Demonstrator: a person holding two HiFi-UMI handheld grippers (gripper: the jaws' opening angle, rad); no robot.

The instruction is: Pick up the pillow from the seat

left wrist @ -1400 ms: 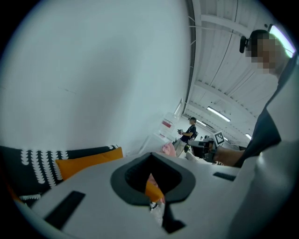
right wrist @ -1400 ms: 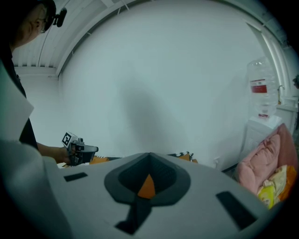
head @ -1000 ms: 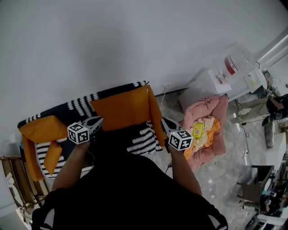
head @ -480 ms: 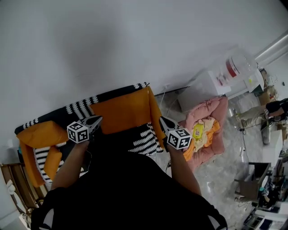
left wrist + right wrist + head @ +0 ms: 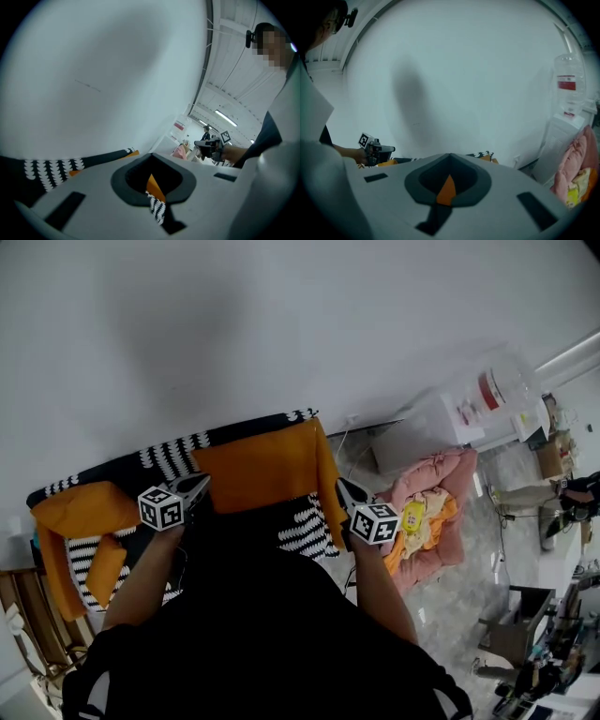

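Both sets of jaws are clenched on the orange pillow (image 5: 267,465). The left gripper (image 5: 199,487) pinches its left edge and the right gripper (image 5: 345,491) its right edge. The pillow spans between them, over the black-and-white patterned seat (image 5: 169,454).

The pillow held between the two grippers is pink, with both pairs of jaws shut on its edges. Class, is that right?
No. The pillow is orange, not pink, as the head view shows. The left gripper and right gripper do have their jaws shut on its edges.
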